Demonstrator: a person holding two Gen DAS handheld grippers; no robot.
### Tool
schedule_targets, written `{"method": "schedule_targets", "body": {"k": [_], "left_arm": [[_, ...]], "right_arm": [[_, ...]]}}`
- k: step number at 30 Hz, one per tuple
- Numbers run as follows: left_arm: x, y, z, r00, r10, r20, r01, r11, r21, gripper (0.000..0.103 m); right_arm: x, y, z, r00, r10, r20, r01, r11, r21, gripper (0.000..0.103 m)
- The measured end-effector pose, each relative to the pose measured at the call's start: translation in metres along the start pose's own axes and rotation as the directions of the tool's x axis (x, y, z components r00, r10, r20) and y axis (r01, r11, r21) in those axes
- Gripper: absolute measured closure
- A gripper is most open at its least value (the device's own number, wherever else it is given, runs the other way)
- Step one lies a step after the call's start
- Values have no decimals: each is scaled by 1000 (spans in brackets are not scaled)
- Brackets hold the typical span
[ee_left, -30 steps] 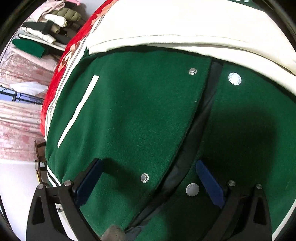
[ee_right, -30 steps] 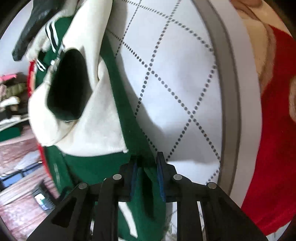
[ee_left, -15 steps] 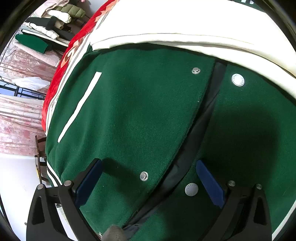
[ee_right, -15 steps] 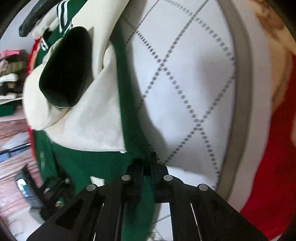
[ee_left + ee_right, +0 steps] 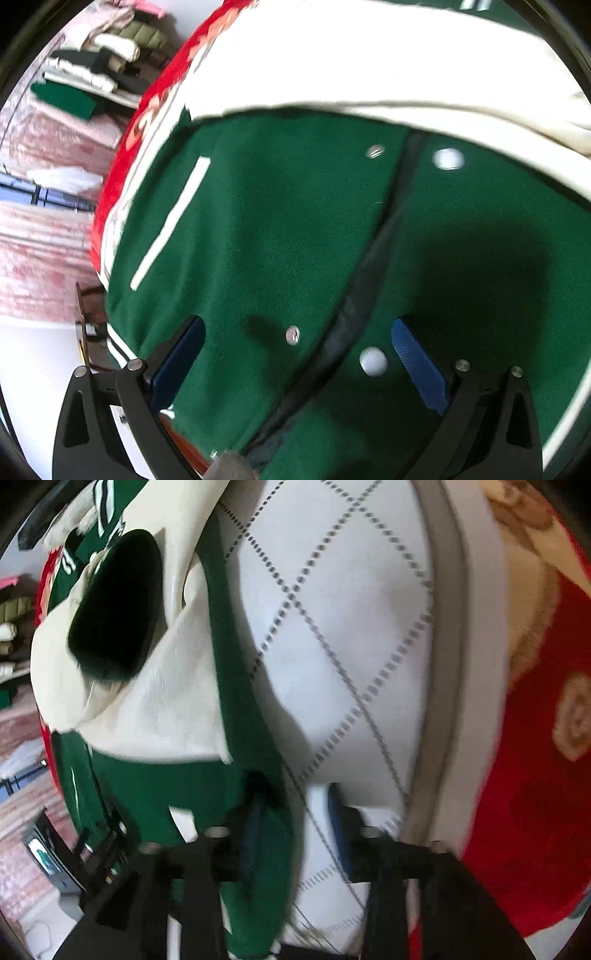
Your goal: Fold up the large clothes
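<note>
A green varsity jacket [image 5: 266, 229] with cream sleeves [image 5: 369, 66] and metal snaps lies flat, its front opening running up the middle. My left gripper [image 5: 295, 354] is open just above its front, with the pads on either side of the opening near a snap [image 5: 292, 335]. In the right wrist view the jacket's green side edge [image 5: 258, 867] lies between the parted blue pads of my right gripper [image 5: 295, 834], which is open. The cream sleeve [image 5: 147, 709] with its dark cuff opening lies folded over the body.
The jacket rests on a white quilted cover with dotted diamond stitching [image 5: 343, 657] and a grey border. A red patterned blanket [image 5: 535, 775] lies beyond it. Stacked folded clothes [image 5: 92, 74] and pink curtains show at the far left.
My right gripper was shut on the jacket's green edge and has now opened, its pads spread apart. My left gripper stays open over the front and has barely shifted.
</note>
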State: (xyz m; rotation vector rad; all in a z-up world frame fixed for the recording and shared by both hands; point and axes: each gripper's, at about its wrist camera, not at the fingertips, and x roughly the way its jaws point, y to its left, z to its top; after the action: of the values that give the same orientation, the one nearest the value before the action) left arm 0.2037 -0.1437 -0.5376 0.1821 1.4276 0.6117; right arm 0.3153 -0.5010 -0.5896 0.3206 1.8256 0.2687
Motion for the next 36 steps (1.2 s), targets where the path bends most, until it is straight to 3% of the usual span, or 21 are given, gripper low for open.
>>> {"method": "schedule_targets", "body": {"k": [6,8,12,14,18,21,23,25,26,29,31,33,34,36], "left_arm": [[-81,-28,-38,997,15,71,-24,993,119,0],[-108,-51,-60,994,50,98,-68,980,186,0],[-144,-111,-111,969,139,206,-204,919,337,0],[-153,-145,-140,954,164,250,-256,881,399,0],[-147,-195,-179,953,145,266,-260,843,471,0],[-122,-222,-190,949,189,252,-295,815,498,0],[-105,-223,-183,943,228,244,-321,818,476,0],[-100,-217,-174,935,251,251,-339,840,423,0],[-97,-210,-166,928,273,254,-356,851,387,0],[-86,-194,-143,894,372,249,-437,845,309,0],[-79,-183,-132,902,374,214,-423,861,282,0],[-76,-170,-116,914,362,182,-399,884,245,0],[-78,-166,-113,919,354,173,-388,893,230,0],[-82,-151,-105,944,300,135,-322,928,187,6]], "right_arm": [[-30,-31,-39,999,-2,-44,2,1000,-9,49],[-41,-43,-50,999,-6,-50,6,1000,8,47],[-61,-76,-73,999,-16,-46,20,997,71,46],[-71,-96,-74,999,-33,-34,37,994,105,46],[-76,-136,-66,999,-28,-20,31,982,188,46],[-79,-145,-51,1000,-27,6,25,975,222,46],[-80,-145,-44,999,-28,24,22,975,219,46],[-84,-144,-36,999,-15,36,7,979,206,46],[-82,-140,-33,999,-1,36,-6,980,198,46],[-68,-126,-25,998,54,26,-57,985,165,46],[-57,-113,-17,992,120,26,-122,984,128,46],[-45,-98,-5,972,232,32,-234,970,72,46],[-38,-90,3,956,293,29,-294,955,42,46],[-23,-69,21,901,434,24,-433,901,-24,38]]}}
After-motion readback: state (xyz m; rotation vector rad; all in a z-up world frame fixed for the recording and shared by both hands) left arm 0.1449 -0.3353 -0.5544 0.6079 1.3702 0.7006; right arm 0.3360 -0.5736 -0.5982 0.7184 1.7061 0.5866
